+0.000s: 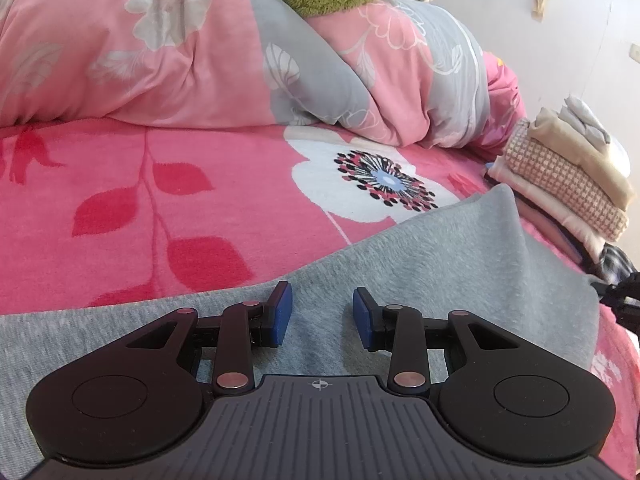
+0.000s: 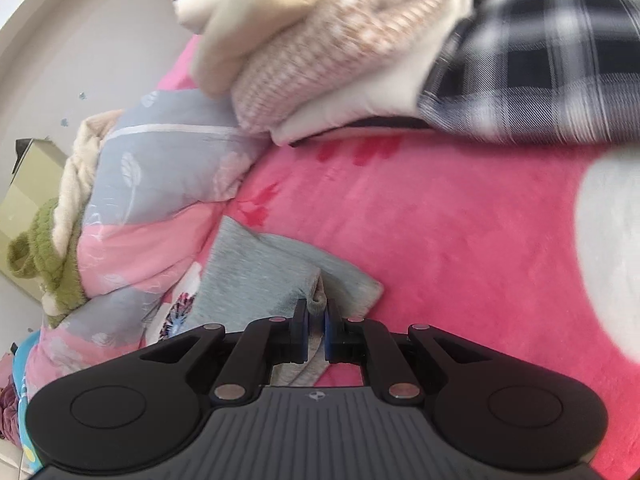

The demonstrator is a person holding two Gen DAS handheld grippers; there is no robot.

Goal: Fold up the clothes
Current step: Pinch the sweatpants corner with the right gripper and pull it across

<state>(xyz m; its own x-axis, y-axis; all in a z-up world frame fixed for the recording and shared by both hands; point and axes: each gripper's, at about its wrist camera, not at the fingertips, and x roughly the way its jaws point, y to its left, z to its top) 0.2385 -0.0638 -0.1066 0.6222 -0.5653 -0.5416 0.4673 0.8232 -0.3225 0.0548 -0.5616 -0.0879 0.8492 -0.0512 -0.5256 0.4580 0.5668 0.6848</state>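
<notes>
Grey garment [image 2: 260,268] edge clenched in right tool [image 2: 316,330]; left tool [image 1: 322,316] released above it.

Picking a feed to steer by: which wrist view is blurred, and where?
Right wrist view: motion-smeared across the folded stack and plaid garment; the right gripper, shut on the grey garment, stays sharp. Left wrist view: crisp, evenly lit, fisheye-bent edges.

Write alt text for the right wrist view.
The right gripper has its jaws shut on a fold of a grey garment lying on a pink blanket. Behind it sits a blurred stack of folded clothes; a floral duvet is bunched at left.
</notes>
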